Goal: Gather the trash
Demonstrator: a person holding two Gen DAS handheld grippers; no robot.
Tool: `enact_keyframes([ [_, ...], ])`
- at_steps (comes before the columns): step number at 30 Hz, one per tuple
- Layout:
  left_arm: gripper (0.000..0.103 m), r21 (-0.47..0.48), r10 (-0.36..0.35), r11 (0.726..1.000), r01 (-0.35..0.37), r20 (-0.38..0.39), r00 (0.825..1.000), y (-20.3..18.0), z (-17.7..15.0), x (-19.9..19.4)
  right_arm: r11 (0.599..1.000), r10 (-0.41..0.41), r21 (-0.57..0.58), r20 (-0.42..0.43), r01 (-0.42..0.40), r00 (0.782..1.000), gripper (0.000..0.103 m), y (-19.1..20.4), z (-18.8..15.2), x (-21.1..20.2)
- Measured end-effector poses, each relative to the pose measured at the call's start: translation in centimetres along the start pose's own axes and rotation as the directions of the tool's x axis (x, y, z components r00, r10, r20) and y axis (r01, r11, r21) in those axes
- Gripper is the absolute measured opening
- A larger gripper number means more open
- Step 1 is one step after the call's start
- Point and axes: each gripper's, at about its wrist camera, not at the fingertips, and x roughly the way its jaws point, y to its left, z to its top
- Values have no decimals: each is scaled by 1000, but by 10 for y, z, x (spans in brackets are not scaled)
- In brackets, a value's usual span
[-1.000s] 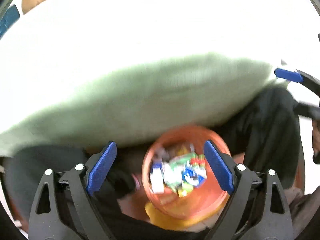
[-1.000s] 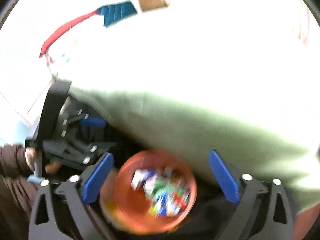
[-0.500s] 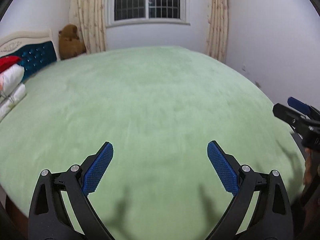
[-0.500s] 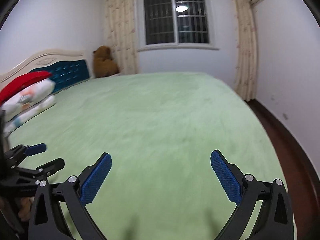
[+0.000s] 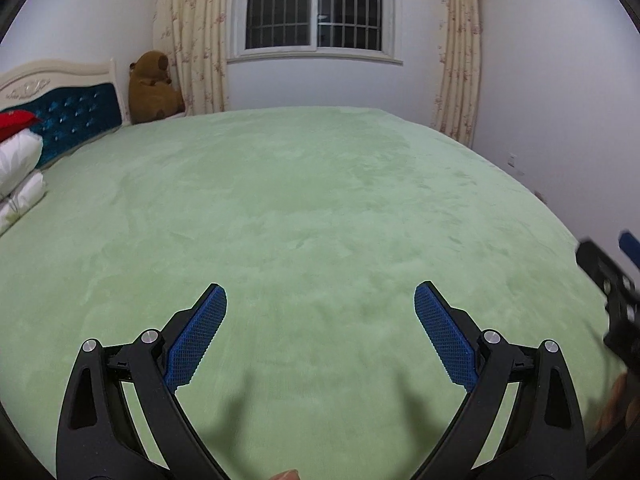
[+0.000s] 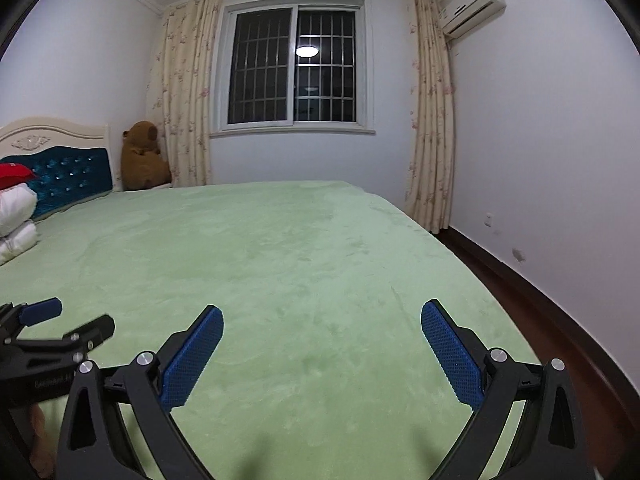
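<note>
A wide bed with a plain green cover [image 5: 320,220] fills both views [image 6: 280,272]. I see no trash on it. My left gripper [image 5: 320,304] is open and empty above the near part of the cover. My right gripper [image 6: 322,320] is open and empty above the same near part. The right gripper shows at the right edge of the left wrist view [image 5: 612,280]. The left gripper shows at the left edge of the right wrist view [image 6: 52,328]. The orange bin seen earlier is out of view.
A blue padded headboard [image 5: 76,124] with white and red pillows [image 5: 16,168] stands at the left. A brown plush toy [image 6: 142,160] sits in the far corner. A barred window [image 6: 294,66] with curtains is behind. Dark wooden floor [image 6: 532,312] runs along the bed's right side.
A second ago both grippers pointed down at an orange bin full of wrappers. They have swung up and now look across the bed. Both stayed open.
</note>
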Motion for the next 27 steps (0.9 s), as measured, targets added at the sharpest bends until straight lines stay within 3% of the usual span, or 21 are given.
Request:
enact_keyframes([
  [7, 93, -63, 1, 998, -2, -11, 1000, 9, -5, 12, 1000, -19, 17, -3, 20, 1000, 98, -1, -11, 1],
  [15, 93, -25, 9, 1000, -9, 10, 1000, 3, -10, 11, 1000, -28, 8, -21, 28, 999, 98, 1, -15, 2],
  [27, 93, -45, -5, 999, 5, 5, 1000, 9, -10, 11, 999, -29, 28, -16, 29, 999, 98, -2, -16, 3],
])
